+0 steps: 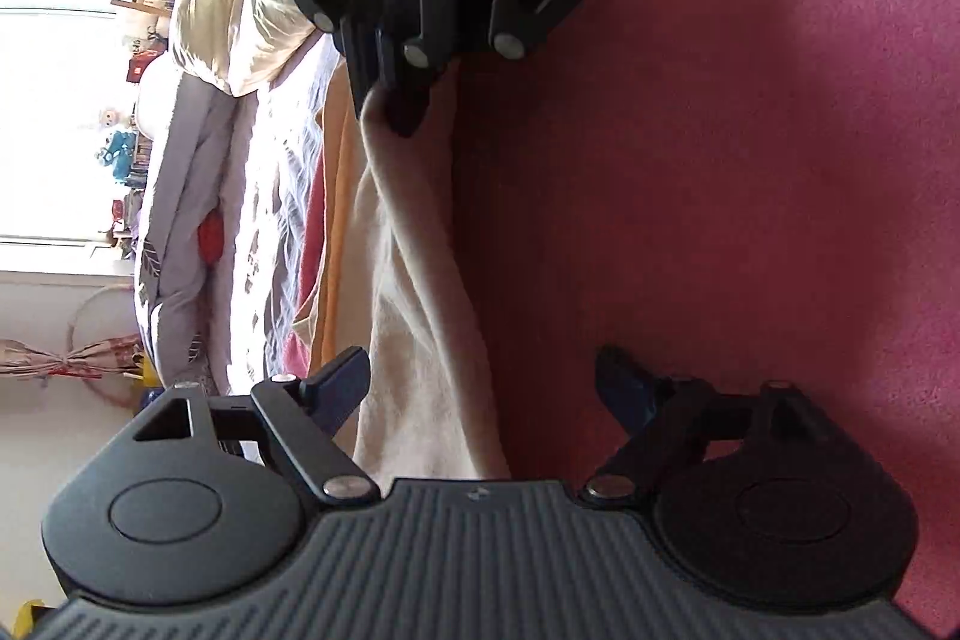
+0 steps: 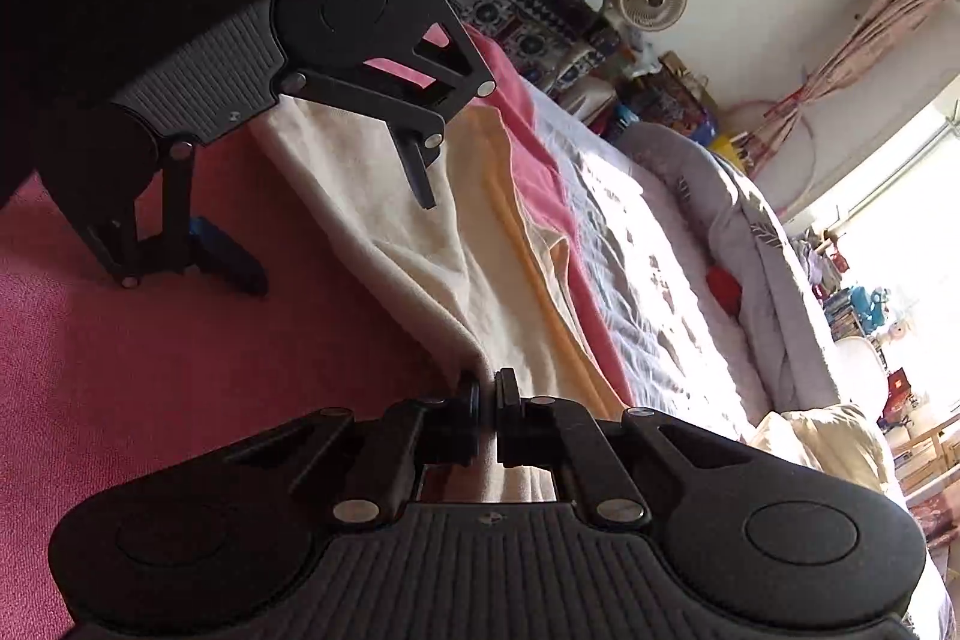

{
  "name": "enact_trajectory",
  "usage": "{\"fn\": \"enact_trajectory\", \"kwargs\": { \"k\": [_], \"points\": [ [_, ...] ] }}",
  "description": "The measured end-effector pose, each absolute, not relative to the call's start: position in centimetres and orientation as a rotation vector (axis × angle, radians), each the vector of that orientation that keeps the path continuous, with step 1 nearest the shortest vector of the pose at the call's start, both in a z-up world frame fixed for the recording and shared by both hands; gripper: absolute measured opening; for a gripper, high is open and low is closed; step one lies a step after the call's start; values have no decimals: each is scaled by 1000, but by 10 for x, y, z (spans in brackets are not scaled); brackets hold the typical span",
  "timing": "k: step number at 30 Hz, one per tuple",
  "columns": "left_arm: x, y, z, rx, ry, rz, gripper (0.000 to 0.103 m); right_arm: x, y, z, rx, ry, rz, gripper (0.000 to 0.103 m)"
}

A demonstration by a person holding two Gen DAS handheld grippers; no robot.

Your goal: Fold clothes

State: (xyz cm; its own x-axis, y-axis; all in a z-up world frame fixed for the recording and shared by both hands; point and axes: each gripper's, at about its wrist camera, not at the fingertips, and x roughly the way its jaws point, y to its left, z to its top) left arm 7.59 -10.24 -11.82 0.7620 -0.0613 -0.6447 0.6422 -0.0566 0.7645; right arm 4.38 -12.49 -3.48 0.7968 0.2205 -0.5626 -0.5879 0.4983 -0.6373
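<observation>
Glaring window [image 1: 54, 118] daylight, shadowed foreground, fisheye-warped edges, sharp focus.

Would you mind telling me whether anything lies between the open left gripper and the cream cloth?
Nothing visible does. The left gripper stands open straddling the edge of the cream cloth on the pink cover, with no object in between. The right gripper is shut on the cloth's far corner, clear of that path.
</observation>
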Motion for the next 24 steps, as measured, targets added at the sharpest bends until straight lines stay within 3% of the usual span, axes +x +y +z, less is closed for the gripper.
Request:
{"fn": "enact_trajectory", "kwargs": {
  "k": [2,4,6,7,8,9,10,11,12,14,16,21,24],
  "points": [
    [90,-99,-124,1542,536,-522,54,36,-126,-39,-973,436,535,7],
    [108,-89,-126,1511,616,-447,40,26,-124,-49,-1034,413,539,9],
    [124,-80,-122,1456,692,-412,32,19,-126,-65,-1085,358,530,36],
    [129,-77,-121,1432,720,-403,30,16,-125,-71,-1094,327,525,66],
    [132,-76,-119,1414,741,-399,28,17,-118,-77,-1097,304,524,75],
    [134,-74,-118,1399,765,-399,26,22,-113,-83,-1098,305,526,73],
    [133,-72,-117,1388,791,-402,21,28,-109,-89,-1104,343,529,60],
    [133,-68,-118,1382,821,-408,17,34,-106,-95,-1111,381,529,19],
    [132,-64,-119,1377,852,-415,14,41,-110,-99,-1124,418,507,4],
    [129,-57,-124,1376,862,-429,3,49,-124,-101,-1138,470,466,7],
    [127,-52,-128,1377,863,-435,1,46,-154,-102,-1186,492,434,8],
    [132,-54,-129,1351,871,-418,0,22,-221,-122,-1384,537,438,8],
    [131,-50,-127,1371,862,-433,0,28,-250,-136,-1405,685,324,7]
  ]
}}
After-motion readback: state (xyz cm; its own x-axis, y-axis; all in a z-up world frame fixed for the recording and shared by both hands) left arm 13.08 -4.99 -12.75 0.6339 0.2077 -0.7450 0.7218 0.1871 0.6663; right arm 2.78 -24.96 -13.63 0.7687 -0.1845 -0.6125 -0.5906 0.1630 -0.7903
